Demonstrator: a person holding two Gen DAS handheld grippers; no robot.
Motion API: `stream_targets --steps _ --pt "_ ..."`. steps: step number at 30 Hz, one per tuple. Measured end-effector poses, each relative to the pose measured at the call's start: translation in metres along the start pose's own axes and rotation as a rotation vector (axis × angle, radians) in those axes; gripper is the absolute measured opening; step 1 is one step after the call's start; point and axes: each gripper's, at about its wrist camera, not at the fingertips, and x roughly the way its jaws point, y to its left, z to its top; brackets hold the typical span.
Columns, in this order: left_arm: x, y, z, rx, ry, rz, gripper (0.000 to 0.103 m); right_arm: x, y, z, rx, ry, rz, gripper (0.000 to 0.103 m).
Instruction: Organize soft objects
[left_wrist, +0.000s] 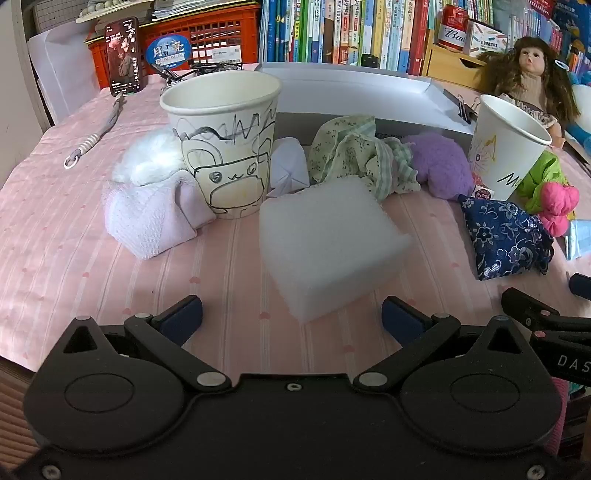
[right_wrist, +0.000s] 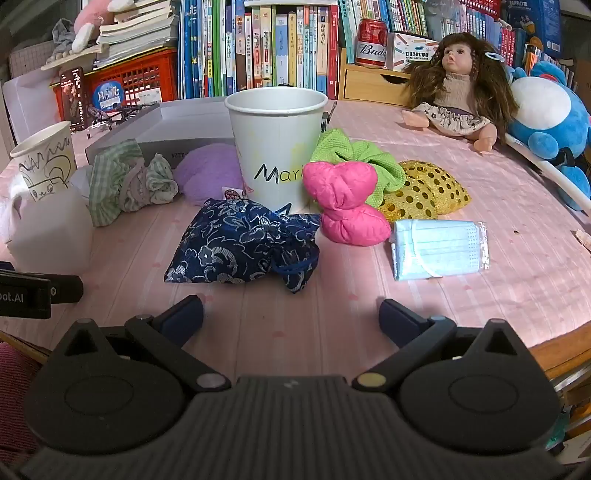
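My left gripper (left_wrist: 291, 317) stands wide open over the pink cloth, just short of a white sponge block (left_wrist: 328, 247). Behind it a doodled paper cup (left_wrist: 225, 144) stands upright, with a lilac sock (left_wrist: 147, 218) and white fluff (left_wrist: 147, 158) at its left. A green checked cloth (left_wrist: 354, 155) and a purple plush (left_wrist: 439, 166) lie further right. My right gripper (right_wrist: 291, 317) is open too, with nothing between its fingers. Ahead of it lie a navy flowered pouch (right_wrist: 240, 247), a pink stuffed bow (right_wrist: 343, 203), a packed face mask (right_wrist: 439, 247), a green cloth (right_wrist: 354, 155) and a gold sequin piece (right_wrist: 428, 192) around the lettered cup (right_wrist: 277, 147).
A grey flat box (left_wrist: 354, 88) lies behind the cups. A doll (right_wrist: 454, 81) and a blue plush toy (right_wrist: 546, 110) sit at the back right. Books, a red crate (left_wrist: 207, 33) and a phone (left_wrist: 123, 55) line the back. The table edge (right_wrist: 554, 350) runs near right.
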Motion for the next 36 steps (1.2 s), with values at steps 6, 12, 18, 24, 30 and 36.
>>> stream_targets --steps 6,12,18,24,30,36 --pt "-0.0003 0.0004 0.0000 0.000 0.001 0.000 0.103 0.0006 0.0001 0.0002 0.001 0.002 0.000 0.103" --pt "-0.0002 0.0000 -0.0004 0.000 0.001 0.001 0.103 -0.0022 0.0005 -0.0029 0.001 -0.001 0.000 0.103" --pt "0.0001 0.0000 0.0001 0.001 0.003 0.001 0.103 0.0006 0.0003 0.0000 0.001 0.008 0.001 0.103" --pt "0.0001 0.0000 0.0000 0.001 0.003 0.001 0.103 0.0007 0.0004 0.0001 0.001 0.009 0.001 0.103" --pt "0.0001 0.0000 0.0000 0.001 0.003 0.001 0.103 0.0006 0.0005 0.0001 0.001 0.009 0.001 0.103" --pt "0.0001 -0.0001 0.0000 0.001 0.002 0.002 0.103 0.0003 0.0005 -0.0001 0.002 0.009 0.000 0.103"
